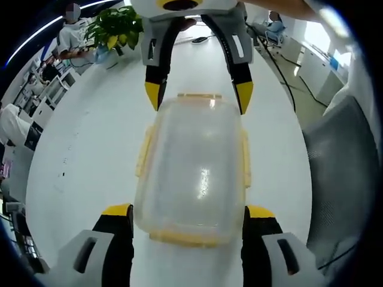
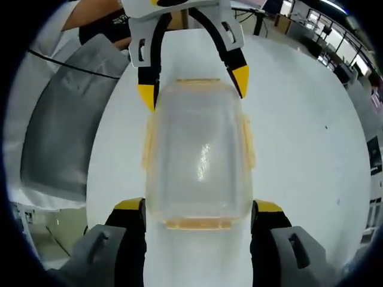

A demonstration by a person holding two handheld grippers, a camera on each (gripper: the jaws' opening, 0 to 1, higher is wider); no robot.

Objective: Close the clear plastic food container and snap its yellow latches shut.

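Observation:
A clear plastic container with its lid resting on top lies lengthwise on the white table. Yellow latches line its long sides and both ends; whether they are snapped down I cannot tell. My left gripper is open, its yellow-tipped jaws straddling the near end of the box. My right gripper is open too and straddles the opposite end. Each one appears in the other's view: the right gripper at the far end, and the left gripper likewise.
A potted green plant stands at the table's far left corner. A grey chair is beside the table edge. Cables run along the table's right side. People sit at desks beyond.

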